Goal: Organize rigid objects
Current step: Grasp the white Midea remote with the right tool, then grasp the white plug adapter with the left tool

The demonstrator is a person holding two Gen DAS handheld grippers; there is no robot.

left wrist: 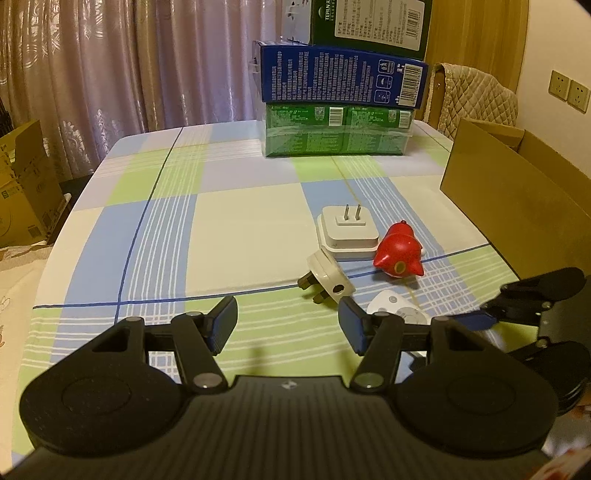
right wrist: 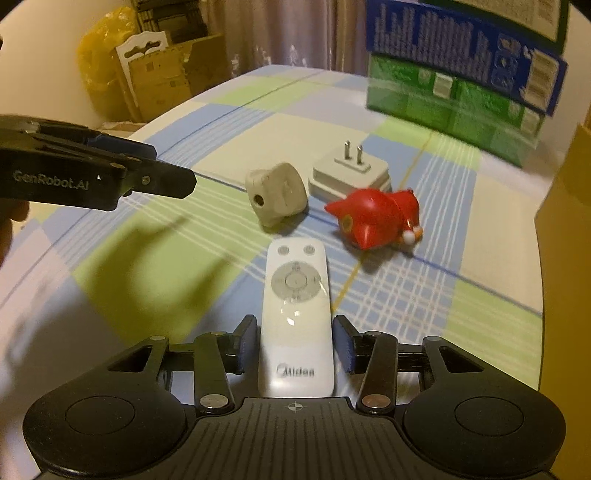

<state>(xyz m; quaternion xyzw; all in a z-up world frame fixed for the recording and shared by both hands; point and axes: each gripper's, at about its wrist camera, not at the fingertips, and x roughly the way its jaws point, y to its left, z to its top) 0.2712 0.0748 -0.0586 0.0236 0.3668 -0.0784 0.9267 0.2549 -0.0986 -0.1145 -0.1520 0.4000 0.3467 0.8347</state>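
Glossy white plastic remote, slim and round-cornered, marked "Midea" near its lower end, with a grey ring pad and two small round buttons. Flat on the desk under a woven cloth checked in pale green, blue and cream. Bracketed by the right gripper: blue-padded fingers parted about as wide as the remote, a sliver of gap on either side, no squeeze to be seen. Angled steeply down at the desk.

Left gripper at 9 o'clock of the right, likewise tilted down, matte black with ribbed body, "GenRobot.AI" along its side. Fingers about half spread, nothing between them.

At 11 o'clock of the remote, chunky grey-white three-pin plug on its side. At 12 o'clock, square white two-pin adapter, prongs up. At 1 o'clock, shiny red toy figure, toppled, just beside the adapter.

Further off at 12 o'clock, stacked cartons: green box lowest, blue box with barcode above, dark box on top, "TERUN" legible. Plain cardboard box at 3 o'clock.
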